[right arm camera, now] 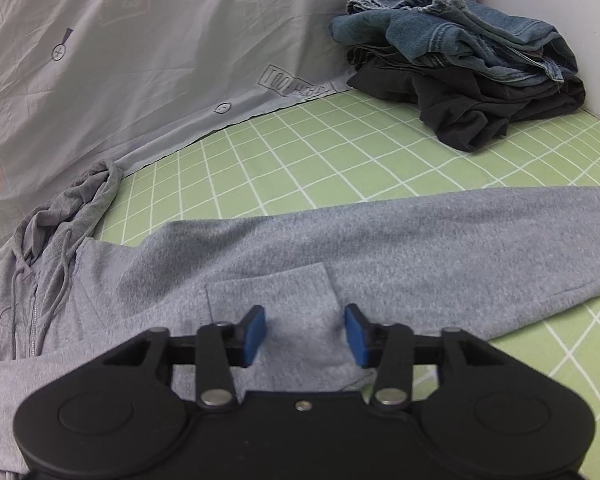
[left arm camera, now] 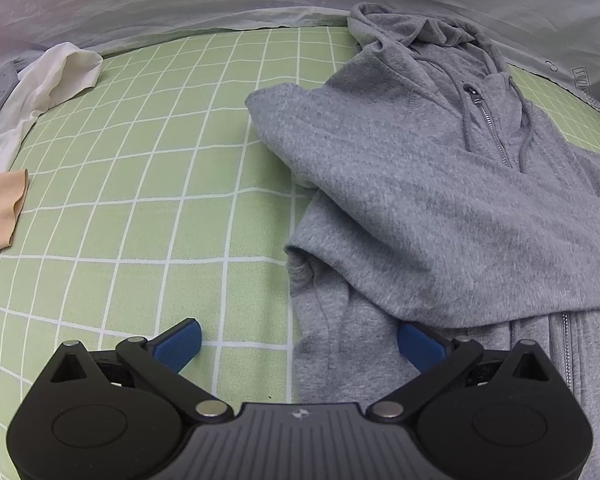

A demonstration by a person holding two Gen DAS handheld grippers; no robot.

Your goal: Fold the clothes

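A grey zip hoodie (left arm camera: 440,208) lies on the green checked sheet (left arm camera: 140,200), one sleeve folded across its chest, the hood at the far end. My left gripper (left arm camera: 300,344) stands open and wide at the hoodie's lower left edge. Its left pad (left arm camera: 180,344) rests over the sheet, while its right pad (left arm camera: 420,344) sits on the grey fabric. In the right wrist view the hoodie (right arm camera: 340,252) spreads below, its other sleeve (right arm camera: 500,236) stretched out to the right. My right gripper (right arm camera: 306,336) is shut on a bunched ridge of the hoodie near its pocket.
A pile of jeans and dark clothes (right arm camera: 460,60) sits in the far right corner against a white wall (right arm camera: 540,0). A white garment (left arm camera: 52,80) and a peach cloth (left arm camera: 0,212) lie at the left. A pale printed bedcover (right arm camera: 140,60) rises along the back.
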